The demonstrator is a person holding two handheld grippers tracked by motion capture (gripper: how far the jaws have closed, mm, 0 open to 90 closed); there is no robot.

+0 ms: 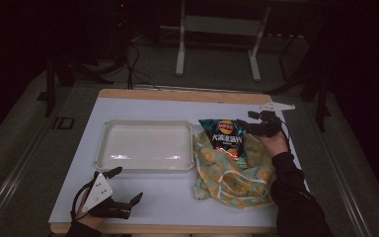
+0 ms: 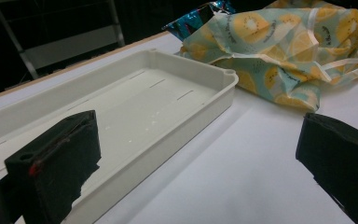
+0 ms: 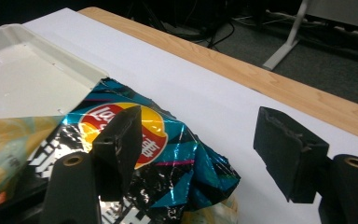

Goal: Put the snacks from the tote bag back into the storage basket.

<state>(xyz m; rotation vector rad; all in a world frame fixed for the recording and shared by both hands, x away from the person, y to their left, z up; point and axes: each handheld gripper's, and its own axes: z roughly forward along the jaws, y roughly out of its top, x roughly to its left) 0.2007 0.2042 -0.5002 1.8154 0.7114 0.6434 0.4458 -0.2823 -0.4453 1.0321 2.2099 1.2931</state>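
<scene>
The left tool (image 1: 127, 186) hovers over the near-left tabletop (image 1: 148, 202), jaws wide apart and holding nothing, just short of the white tray's (image 1: 109, 153) near rim; bare surface lies between its jaws and toward the lemon-print cloth (image 1: 237, 173). The right tool (image 1: 242, 123) sits at the far right, jaws spread and gripping nothing, one jaw over the crisp packet (image 1: 227, 136), which lies on the cloth beside the tray; the tabletop's wooden far edge (image 3: 279, 84) runs close behind.
</scene>
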